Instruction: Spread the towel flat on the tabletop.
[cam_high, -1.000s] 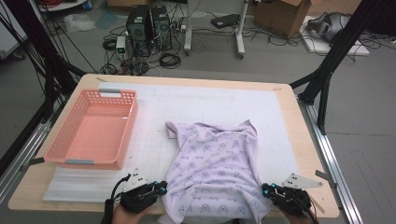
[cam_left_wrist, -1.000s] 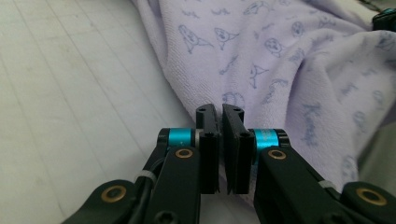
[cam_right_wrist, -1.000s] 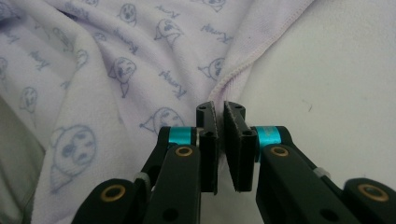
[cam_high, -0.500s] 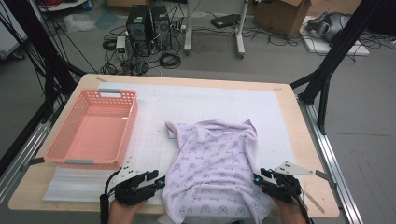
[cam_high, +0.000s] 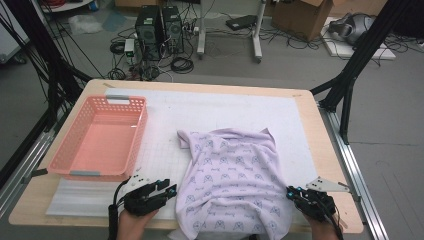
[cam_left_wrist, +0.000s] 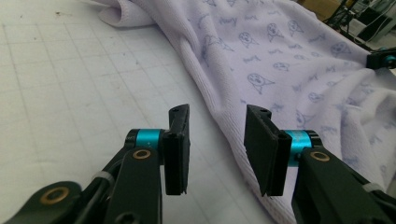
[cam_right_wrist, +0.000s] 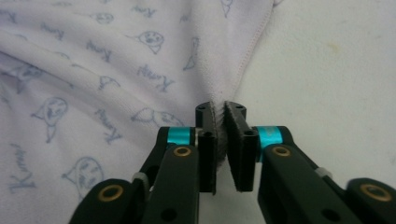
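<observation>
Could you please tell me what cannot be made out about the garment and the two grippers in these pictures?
- Purple printed garment: its near hem runs off the bottom edge of the high view, so its type stays unclear.
- Left gripper: jaws apart at the garment's edge; the left gripper view does not settle whether the right-hand finger touches the cloth.
- Right gripper: how much cloth lies between the shut fingers is hidden by them.
- Pink basket: its near inner wall is hidden by its rim in the high view.

Across the pale lilac knitted garment (cam_right_wrist: 93, 70) in front of me runs a repeated blue print: small cat faces with a handwritten word beside each, reading roughly "Kimmy", though I cannot make it out for certain.
</observation>
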